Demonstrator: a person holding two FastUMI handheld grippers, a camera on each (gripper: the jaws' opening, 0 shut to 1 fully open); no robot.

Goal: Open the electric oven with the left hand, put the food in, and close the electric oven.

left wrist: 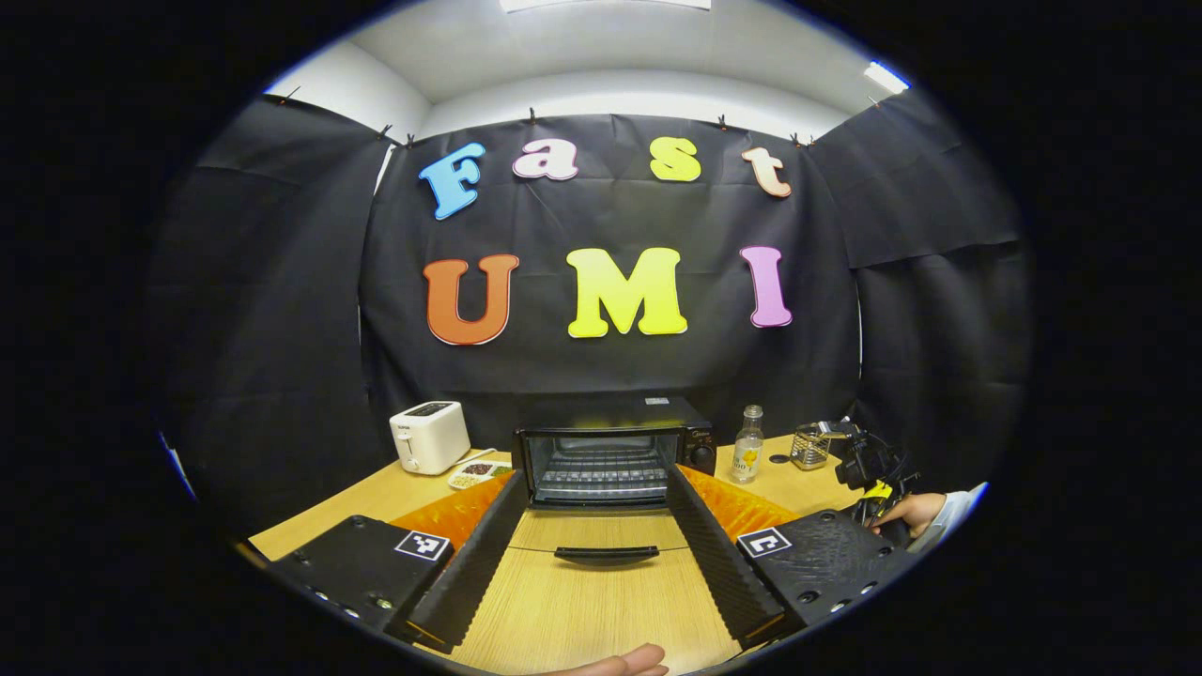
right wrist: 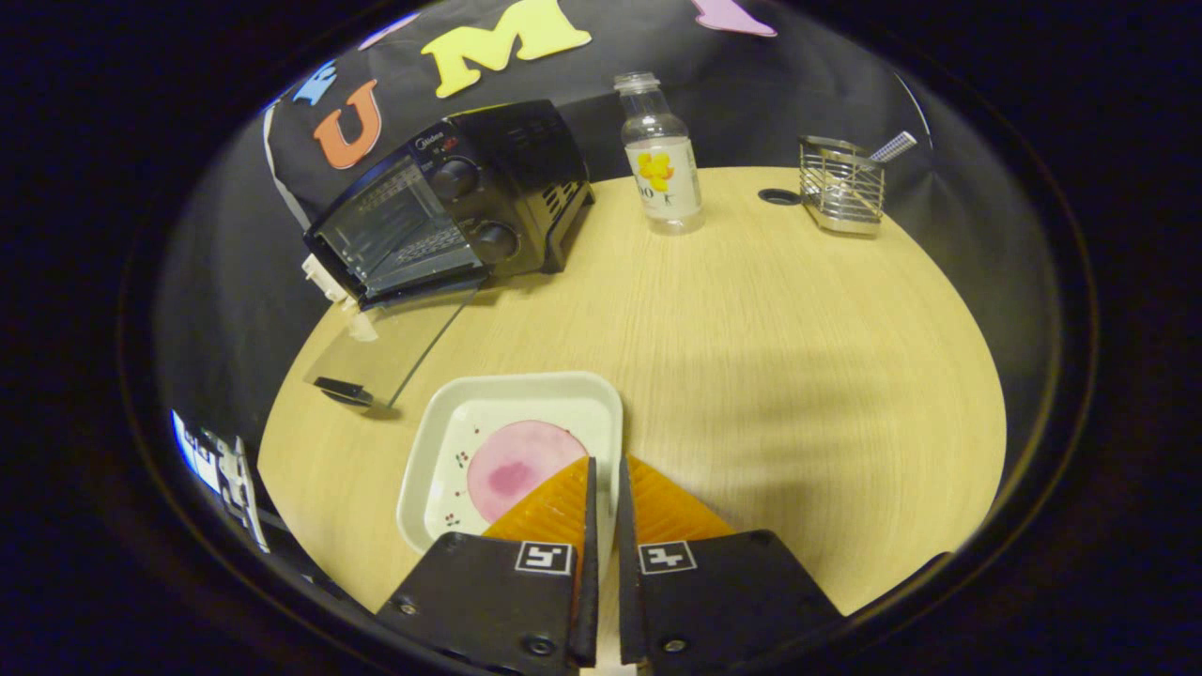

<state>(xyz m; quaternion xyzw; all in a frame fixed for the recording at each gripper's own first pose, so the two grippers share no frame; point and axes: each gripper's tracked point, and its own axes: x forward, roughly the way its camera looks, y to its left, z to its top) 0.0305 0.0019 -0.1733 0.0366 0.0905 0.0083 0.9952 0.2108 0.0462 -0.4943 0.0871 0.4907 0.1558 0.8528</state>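
Note:
The black electric oven (left wrist: 610,451) stands at the back of the wooden table with its glass door (left wrist: 601,540) folded down flat and the wire rack inside showing. My left gripper (left wrist: 596,474) is open, its fingers spread wide on either side of the lowered door, touching nothing. In the right gripper view the oven (right wrist: 470,188) is at the far left with its door (right wrist: 394,338) down. My right gripper (right wrist: 606,460) is shut on the right rim of a white square plate (right wrist: 507,399) that carries a round pink food (right wrist: 516,465). The plate rests on the table.
A white toaster (left wrist: 429,437) and a small snack dish (left wrist: 474,474) sit left of the oven. A clear bottle (right wrist: 662,160) and a wire holder (right wrist: 842,183) stand to its right. A hand holding the other gripper (left wrist: 873,469) shows at the right.

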